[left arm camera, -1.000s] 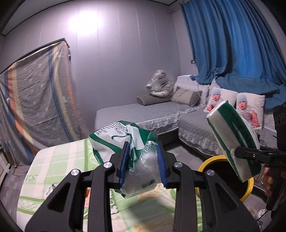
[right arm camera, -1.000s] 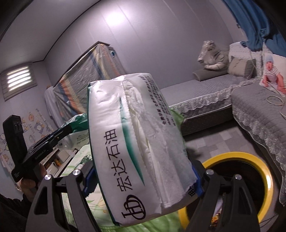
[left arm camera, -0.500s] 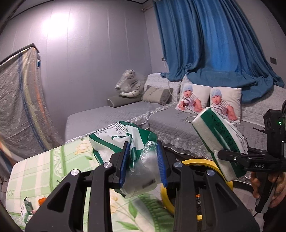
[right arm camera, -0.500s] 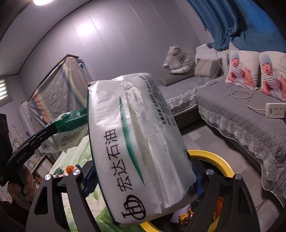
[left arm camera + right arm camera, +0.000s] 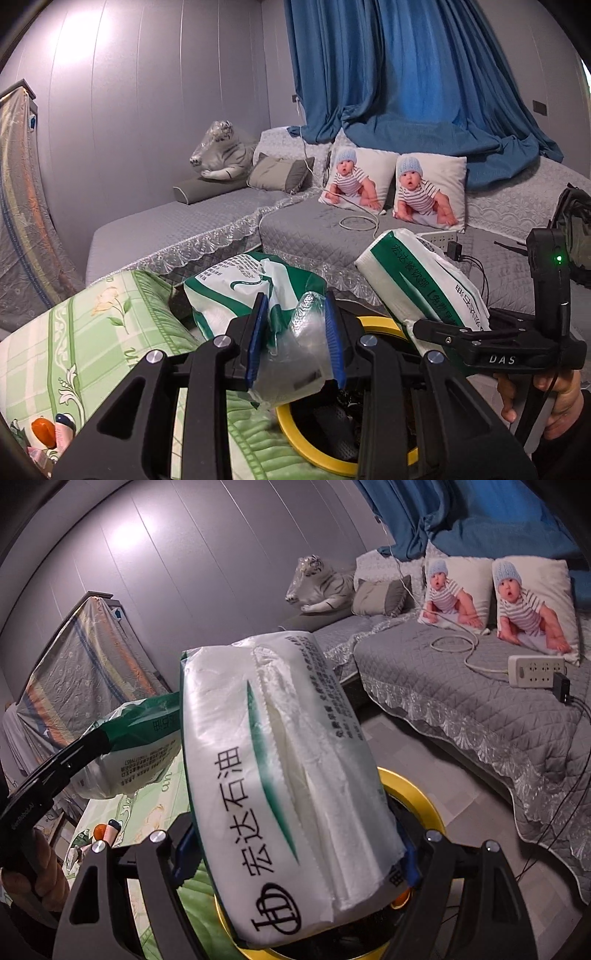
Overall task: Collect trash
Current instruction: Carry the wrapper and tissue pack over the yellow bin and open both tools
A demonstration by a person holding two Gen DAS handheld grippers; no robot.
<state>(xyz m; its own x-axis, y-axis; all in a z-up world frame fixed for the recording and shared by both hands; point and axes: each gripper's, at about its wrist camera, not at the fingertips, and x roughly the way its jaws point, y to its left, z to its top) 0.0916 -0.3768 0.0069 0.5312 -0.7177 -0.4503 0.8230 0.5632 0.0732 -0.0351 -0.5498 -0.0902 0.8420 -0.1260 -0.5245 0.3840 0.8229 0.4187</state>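
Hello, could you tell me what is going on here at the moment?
A person is collecting trash with a claw in each hand. The left claw is shut on a crumpled wrapper, and the right claw grips a tissue pack. Both are held above the yellow-rimmed bin beside the green-clothed table; nothing has been dropped yet.

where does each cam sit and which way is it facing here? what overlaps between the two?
Left wrist: on the left gripper, tilted down over the yellow-rimmed bin toward the sofa; its fingers clamp a crumpled wrapper; right gripper and hand at right.
Right wrist: on the right gripper, same heading; fingers grip a tissue pack; left gripper at left.
Shared: bin, sofa, baby pillows, both packs.
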